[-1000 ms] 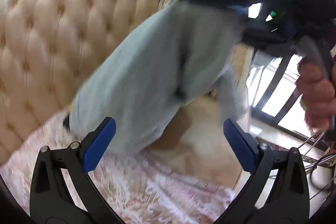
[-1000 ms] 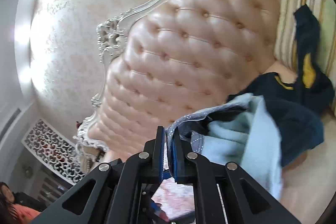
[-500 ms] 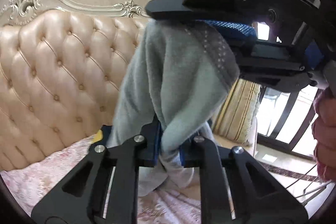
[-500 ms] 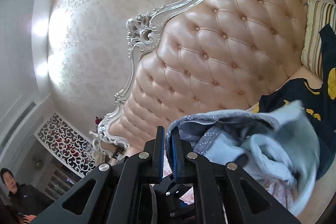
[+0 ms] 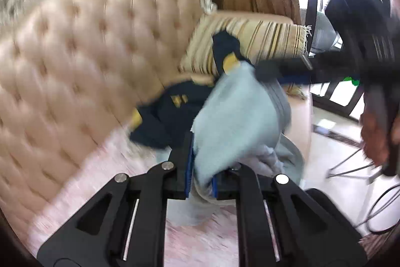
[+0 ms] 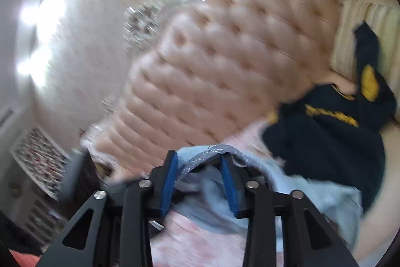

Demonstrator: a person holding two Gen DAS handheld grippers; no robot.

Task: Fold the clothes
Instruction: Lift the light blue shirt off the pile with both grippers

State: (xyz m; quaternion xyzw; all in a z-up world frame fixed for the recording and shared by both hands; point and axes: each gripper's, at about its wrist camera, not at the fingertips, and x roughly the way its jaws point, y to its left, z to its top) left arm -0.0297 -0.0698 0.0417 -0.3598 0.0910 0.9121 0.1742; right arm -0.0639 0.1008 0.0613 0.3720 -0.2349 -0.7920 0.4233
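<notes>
Above the sofa (image 5: 75,61), both tools tilted downward.

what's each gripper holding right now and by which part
The left gripper is shut on a bunched fold of the light blue garment. The right gripper is opening, its pads apart, with the garment's dotted hem lying loose between them.

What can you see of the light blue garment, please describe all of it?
The light blue garment looks like soft fleece, with a grey dotted band along one edge. It is crumpled, not folded, partly lifted above the pink floral cover. The left tongs are shut on a bunch of it. The right tongs are opening, the dotted edge between them. It overlaps the dark navy garment. The frames are blurred.
</notes>
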